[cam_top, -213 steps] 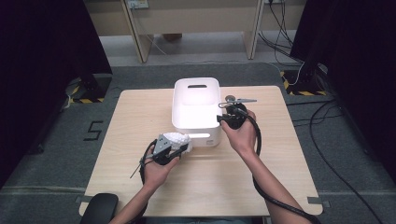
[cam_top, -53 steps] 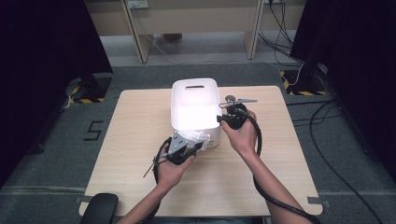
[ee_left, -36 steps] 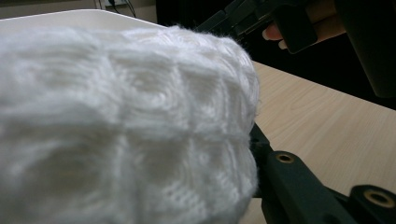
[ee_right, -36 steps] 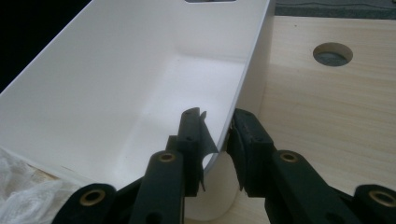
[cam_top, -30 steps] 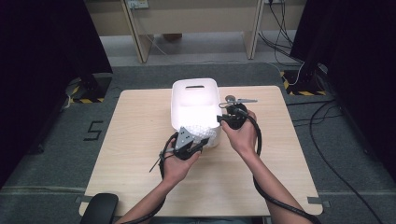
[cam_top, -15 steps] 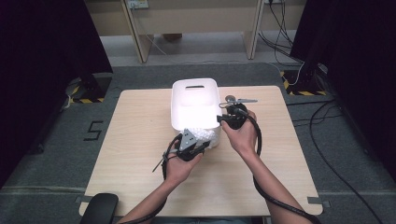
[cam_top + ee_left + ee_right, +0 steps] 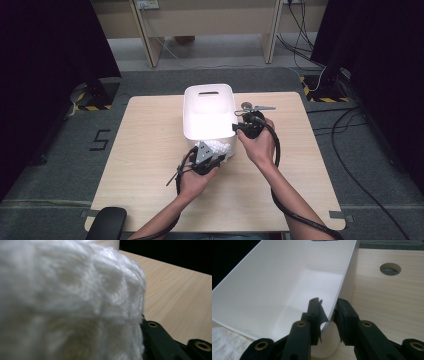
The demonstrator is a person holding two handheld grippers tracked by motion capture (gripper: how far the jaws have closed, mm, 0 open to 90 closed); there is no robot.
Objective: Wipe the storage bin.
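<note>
Since the earliest frame, the left gripper [image 7: 214, 156] had carried the fluffy white knitted cloth [image 7: 220, 148] from the open table toward the tall white plastic bin [image 7: 208, 111], and over the last second it had sunk slightly while the right gripper [image 7: 239, 128] kept its place. In the high view the left gripper sat just in front of the bin's near wall, its grey three-cornered plate on top, with the cloth bunched at its tip and touching or nearly touching that wall; whether the cloth rested on the light wooden table [image 7: 150, 145] could not be told. In the left gripper view the cloth [image 7: 70, 300] lay soft and out of focus right against the camera, beside one black jaw at the lower right, so the jaws were pressed together on the cloth. The right gripper [image 7: 328, 311] straddled the bin's near right rim [image 7: 287, 290], one jaw inside the wall and one outside, pinching the thin plastic edge. A corner of the cloth [image 7: 224, 345] lay at the lower left of the right gripper view, outside the bin. A round hole in the tabletop [image 7: 390, 269] showed beyond the bin's right side. The person's right hand [image 7: 260, 145] held its gripper from behind, cable trailing back along the forearm.
</note>
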